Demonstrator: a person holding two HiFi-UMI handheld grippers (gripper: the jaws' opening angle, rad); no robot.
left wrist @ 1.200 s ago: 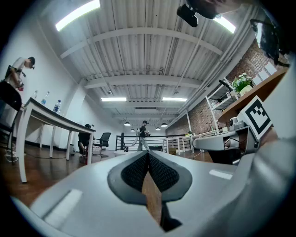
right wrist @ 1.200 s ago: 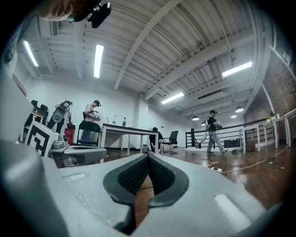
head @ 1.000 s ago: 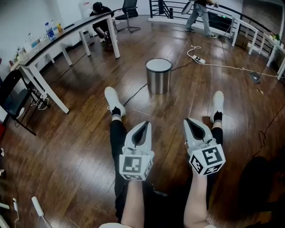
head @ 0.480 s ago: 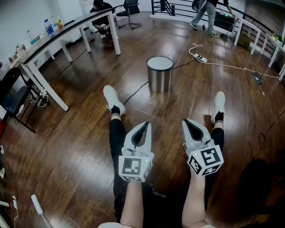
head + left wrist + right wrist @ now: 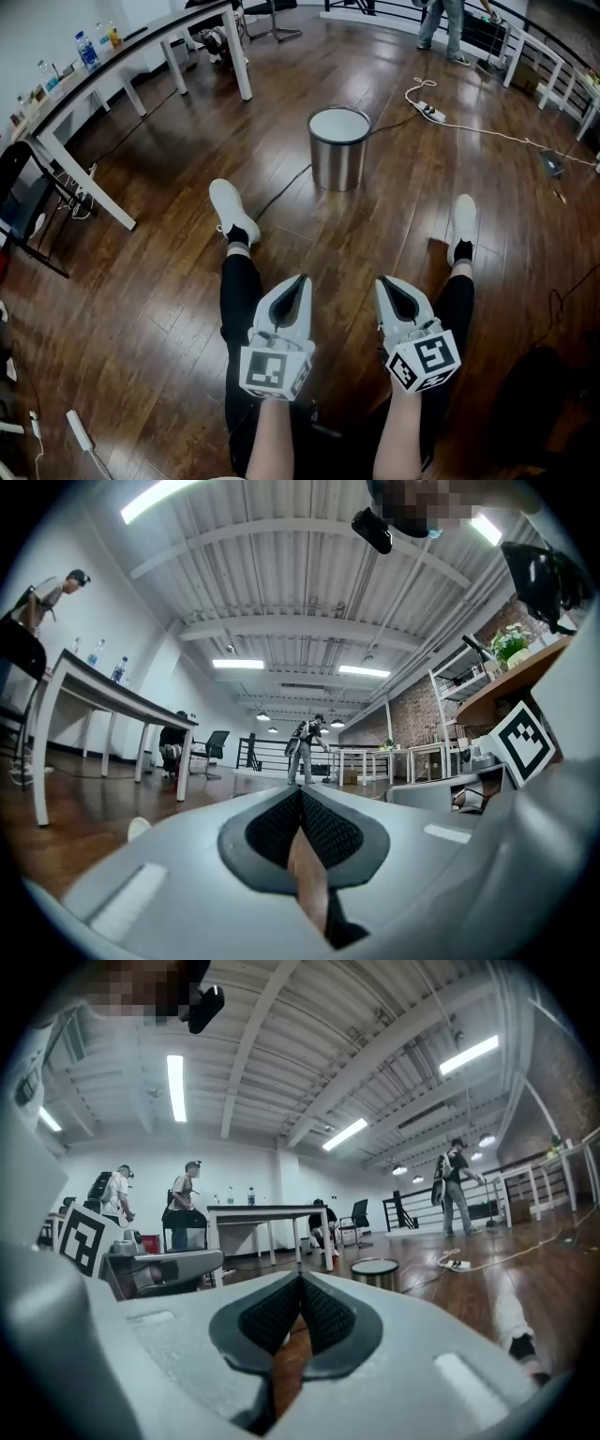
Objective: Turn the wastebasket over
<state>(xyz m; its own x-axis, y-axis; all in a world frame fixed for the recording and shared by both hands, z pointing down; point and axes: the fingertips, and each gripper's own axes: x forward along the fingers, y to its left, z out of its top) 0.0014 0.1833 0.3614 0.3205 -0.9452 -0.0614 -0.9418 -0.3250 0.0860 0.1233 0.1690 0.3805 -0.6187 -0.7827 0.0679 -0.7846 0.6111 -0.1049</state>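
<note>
The wastebasket (image 5: 339,148) is a shiny metal cylinder with a pale round top. It stands upright on the wooden floor, ahead of my outstretched legs, and shows small in the right gripper view (image 5: 375,1272). My left gripper (image 5: 300,279) and right gripper (image 5: 383,281) hover over my thighs, well short of the basket and pointing toward it. Each is shut with nothing between its jaws. The left gripper view shows its closed pads (image 5: 300,789) but not the basket. The right gripper (image 5: 301,1279) has its pads pressed together.
My white shoes (image 5: 228,208) (image 5: 461,225) lie either side of the path to the basket. A black cable (image 5: 281,192) runs along the floor to it. A white table (image 5: 103,70) and a black chair (image 5: 23,202) stand left; a power strip (image 5: 433,112) and a person (image 5: 450,23) are beyond.
Both grippers have sunk and drawn back toward my lap, staying shut. The head view has tilted further down, so my legs and shoes sit lower in the frame.
</note>
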